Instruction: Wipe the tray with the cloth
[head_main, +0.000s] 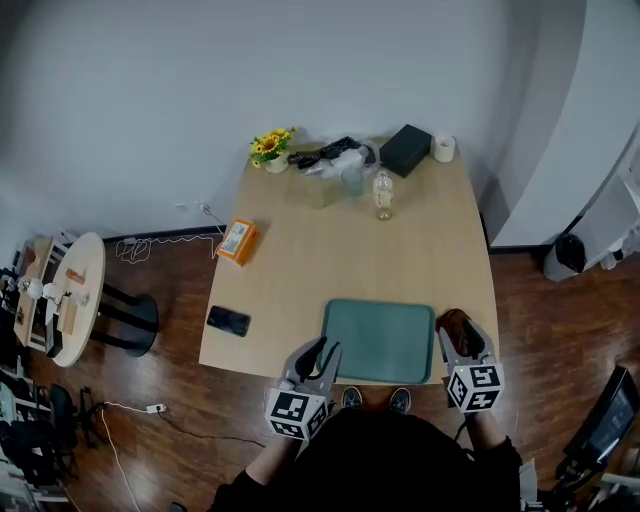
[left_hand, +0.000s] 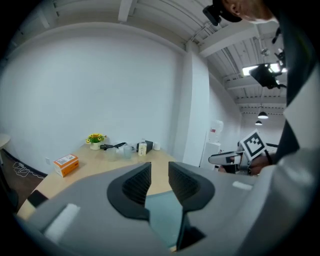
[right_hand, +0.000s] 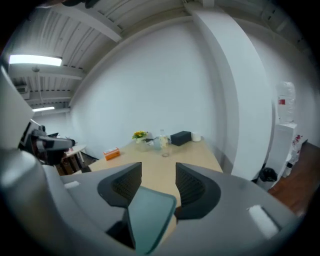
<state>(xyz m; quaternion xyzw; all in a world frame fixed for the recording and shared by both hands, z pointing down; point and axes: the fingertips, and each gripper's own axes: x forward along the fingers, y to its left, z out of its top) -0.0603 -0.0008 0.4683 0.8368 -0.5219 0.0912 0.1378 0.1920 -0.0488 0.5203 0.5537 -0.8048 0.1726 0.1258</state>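
Cloth (head_main: 456, 321), read as the brown lump, lies just off the right end of the tray (head_main: 380, 340), directly ahead of your right gripper (head_main: 464, 342): fingers apart, empty. Left gripper (head_main: 318, 352), at the tray's left end: fingers narrowly apart, empty. Your right hand is nearer.

I read the tray (head_main: 380, 340) as plain teal-green and the table (head_main: 300, 270) as pale tan wood. The cloth (head_main: 456, 321) looks dark brown, though it's small from up here. The left gripper (left_hand: 159, 182) and right gripper (right_hand: 158, 185) are grey with black ribbed pads, and their cubes carry black-and-white square markers. The box (head_main: 237, 241) is orange, the phone (head_main: 229, 321) black, the flowers (head_main: 270, 145) yellow, and the floor (head_main: 180, 400) reddish-brown planks.
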